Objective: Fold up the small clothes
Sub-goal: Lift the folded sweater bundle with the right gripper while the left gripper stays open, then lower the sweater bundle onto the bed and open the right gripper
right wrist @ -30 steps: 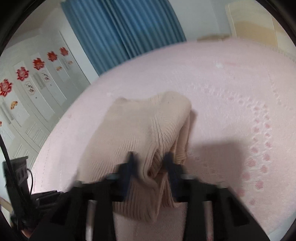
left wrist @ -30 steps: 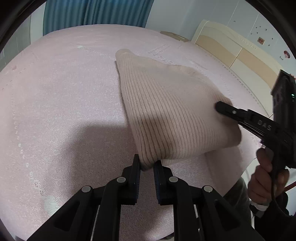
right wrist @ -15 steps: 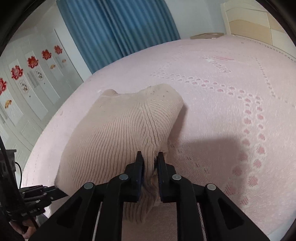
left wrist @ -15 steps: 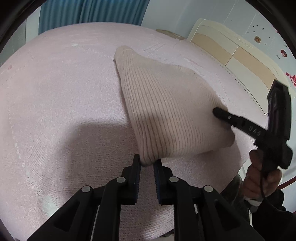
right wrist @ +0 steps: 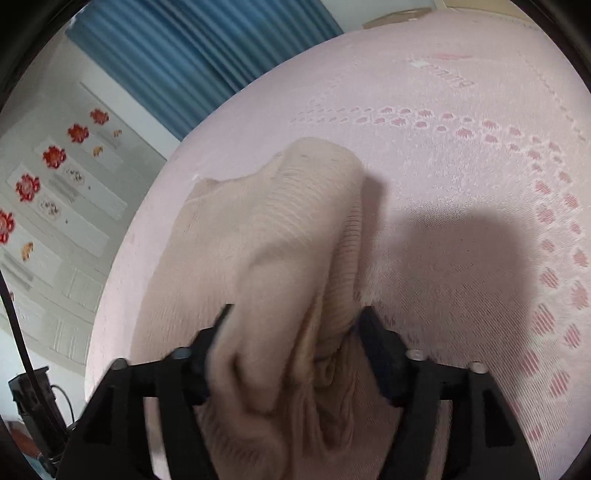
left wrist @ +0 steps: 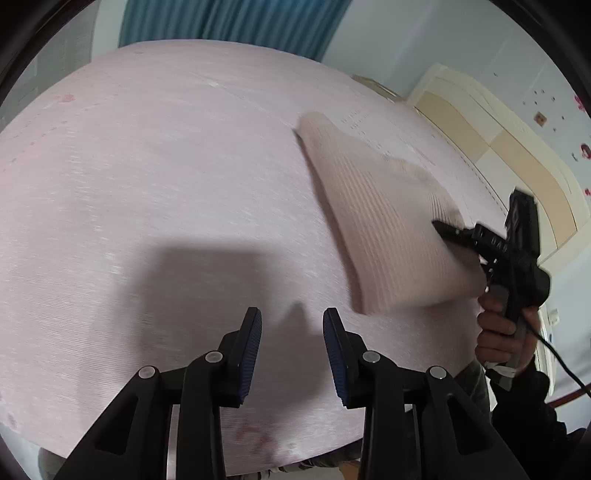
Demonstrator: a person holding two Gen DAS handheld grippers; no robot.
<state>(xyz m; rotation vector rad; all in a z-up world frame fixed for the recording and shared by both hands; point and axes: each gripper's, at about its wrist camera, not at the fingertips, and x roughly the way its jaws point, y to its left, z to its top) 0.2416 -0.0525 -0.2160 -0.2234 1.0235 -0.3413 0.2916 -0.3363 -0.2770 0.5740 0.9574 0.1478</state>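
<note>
A beige ribbed knit garment (left wrist: pixel 388 236) lies folded on the pink bedspread (left wrist: pixel 166 166). My left gripper (left wrist: pixel 291 332) is open and empty, just left of the garment's near corner, above the bedspread. In the left wrist view my right gripper (left wrist: pixel 443 230) sits at the garment's right edge. In the right wrist view my right gripper (right wrist: pixel 295 328) stands wide open with bunched folds of the garment (right wrist: pixel 266 240) between its fingers, no longer pinched.
A blue curtain (left wrist: pixel 229 22) hangs behind the bed. A cream headboard (left wrist: pixel 491 140) is at the right. White wardrobe doors with red flower stickers (right wrist: pixel 51 192) stand to the left in the right wrist view. The bed's front edge is close below my left gripper.
Both grippers have opened and let go of the garment. My left gripper has moved left, away from the garment's corner. The garment has dropped onto the bedspread.
</note>
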